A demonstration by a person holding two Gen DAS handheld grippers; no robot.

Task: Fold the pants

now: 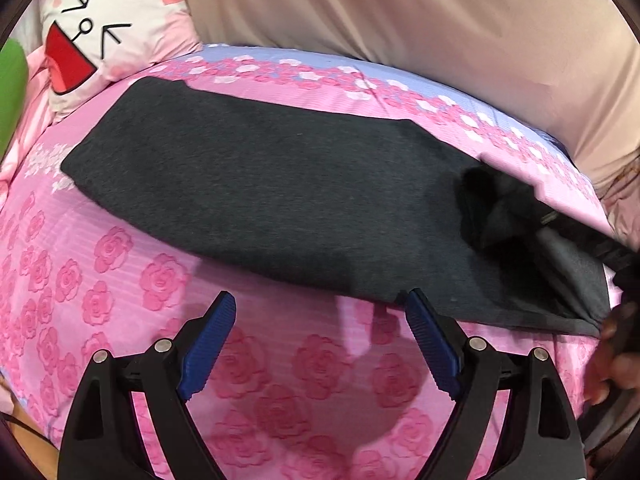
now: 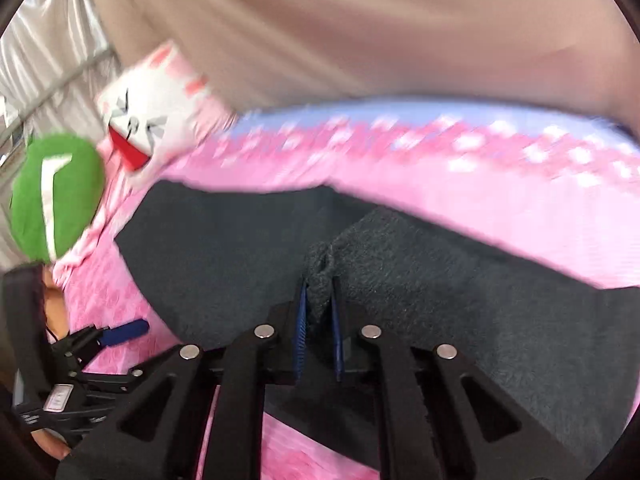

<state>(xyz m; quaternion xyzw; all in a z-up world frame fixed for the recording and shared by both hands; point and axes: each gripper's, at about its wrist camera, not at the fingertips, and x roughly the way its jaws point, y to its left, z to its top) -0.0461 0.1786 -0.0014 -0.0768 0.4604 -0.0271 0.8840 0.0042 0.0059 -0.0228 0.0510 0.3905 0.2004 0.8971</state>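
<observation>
Nearest, left tool: our left tool (image 1: 320, 304) hangs over the bedsheet with its blue-padded fingers (image 1: 206, 346) spread wide apart and nothing between them; the right-hand fingertip sits at the near edge of the pants.
Right tool: our right tool (image 2: 319, 288) has its fingers drawn close together, clamped on a bunched ridge of the pants' fabric.
Pants: we see the dark grey pants (image 1: 260, 196) laid lengthwise across the bed, folded into one long strip; the end toward the pillow lies flat, the other end is lifted and rumpled where our right tool grips it (image 2: 440, 280).
Bedsheet: the pink rose-patterned bedsheet (image 1: 120, 280) lies under the pants, with a lilac band of small flowers along its far edge.
Pillow: a white and pink pillow (image 1: 104, 28) with a drawn face and a red open mouth sits at the far left, just beyond the flat end of the pants.
Green cushion: a green cushion (image 2: 56, 196) with a white stripe sits beside the pillow.
Farthest: a beige fabric backdrop (image 1: 400, 12) rises behind the bed.
</observation>
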